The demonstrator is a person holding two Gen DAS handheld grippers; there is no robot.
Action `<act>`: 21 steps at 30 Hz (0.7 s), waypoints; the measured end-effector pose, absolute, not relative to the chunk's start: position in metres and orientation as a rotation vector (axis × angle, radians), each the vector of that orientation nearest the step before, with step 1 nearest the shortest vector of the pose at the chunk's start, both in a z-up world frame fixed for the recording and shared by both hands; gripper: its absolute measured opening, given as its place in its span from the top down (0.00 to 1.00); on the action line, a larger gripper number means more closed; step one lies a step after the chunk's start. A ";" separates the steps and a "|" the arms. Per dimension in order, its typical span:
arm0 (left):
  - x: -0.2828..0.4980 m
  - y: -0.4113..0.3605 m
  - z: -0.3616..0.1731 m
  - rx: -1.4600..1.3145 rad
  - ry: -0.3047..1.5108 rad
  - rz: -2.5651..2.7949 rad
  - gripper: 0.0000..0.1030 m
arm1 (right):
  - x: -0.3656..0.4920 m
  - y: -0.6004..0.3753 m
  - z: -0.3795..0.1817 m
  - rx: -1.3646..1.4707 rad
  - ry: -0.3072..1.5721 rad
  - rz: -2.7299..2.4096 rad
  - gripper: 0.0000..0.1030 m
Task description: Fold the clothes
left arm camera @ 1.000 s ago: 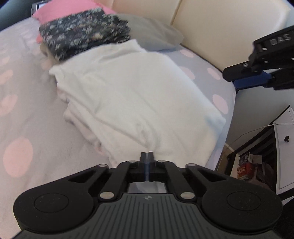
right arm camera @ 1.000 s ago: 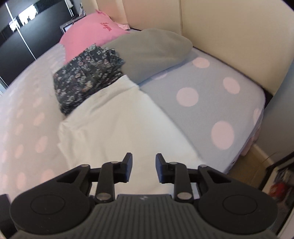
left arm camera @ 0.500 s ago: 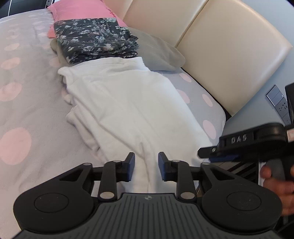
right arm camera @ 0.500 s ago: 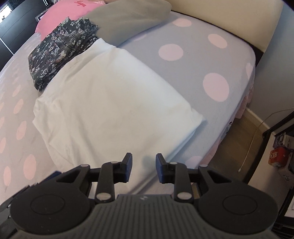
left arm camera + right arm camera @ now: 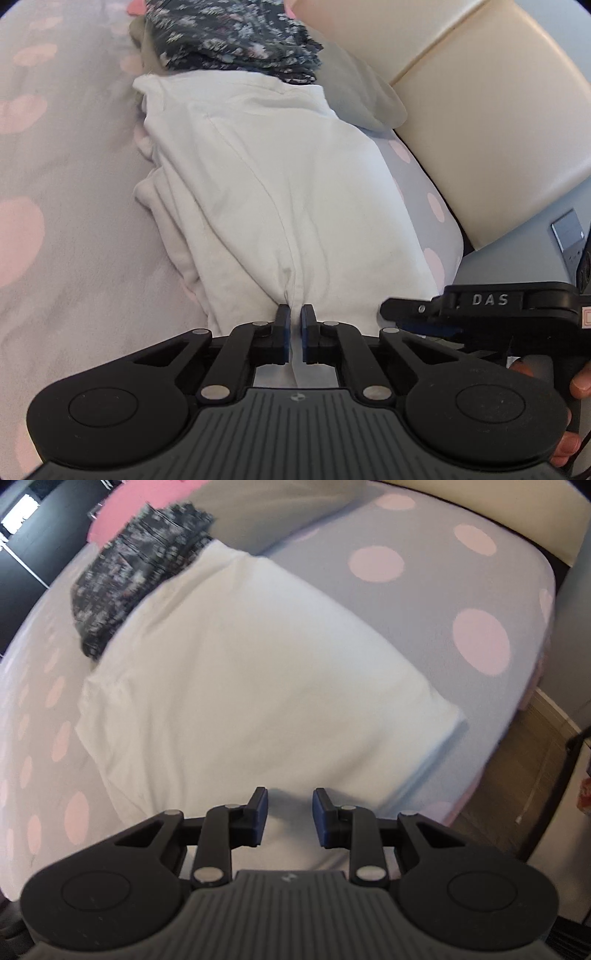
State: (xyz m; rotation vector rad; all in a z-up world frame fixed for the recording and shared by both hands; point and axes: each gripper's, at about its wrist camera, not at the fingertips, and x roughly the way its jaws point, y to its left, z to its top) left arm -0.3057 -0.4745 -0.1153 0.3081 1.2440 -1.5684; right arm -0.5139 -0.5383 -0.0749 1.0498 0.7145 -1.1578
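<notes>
A folded white garment point(image 5: 280, 192) lies on the bed point(image 5: 66, 236), on a lilac sheet with pink dots. In the left wrist view its long axis runs from the near edge of the bed away toward a stack of dark floral clothes point(image 5: 236, 40), whose near edge rests on the garment's far end. A grey pillow point(image 5: 365, 96) lies just beside that far end, against the cream padded headboard point(image 5: 491, 118).

The left gripper point(image 5: 294, 320) sits at the garment's near end, its fingers nearly pressed together and pinching a ridge of white cloth that rises between the blue pads (a narrow strip of fabric shows in the gap). Stacked layers show along the garment's left side.

The right gripper point(image 5: 290, 803) hovers over the near part of the same white garment point(image 5: 251, 679), its fingers spread apart with nothing between them. In the left wrist view it appears at the right as a black bar marked DAS point(image 5: 480, 306), beside the garment's near right corner. In the right wrist view the floral stack point(image 5: 136, 572) overlaps the garment's far corner; wooden floor point(image 5: 517, 786) shows past the bed's edge.
</notes>
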 end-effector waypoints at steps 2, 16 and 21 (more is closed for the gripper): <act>-0.303 -0.475 -0.118 0.286 1.266 -1.569 0.95 | -0.508 -0.542 -0.080 1.033 0.751 -1.140 0.73; -0.326 -0.490 -0.069 0.541 0.870 -1.576 0.86 | -0.502 -0.533 -0.067 0.978 0.802 -1.189 0.77; -0.324 -0.474 -0.052 0.571 0.731 -1.521 0.86 | -0.509 -0.507 -0.040 0.894 0.734 -1.312 0.69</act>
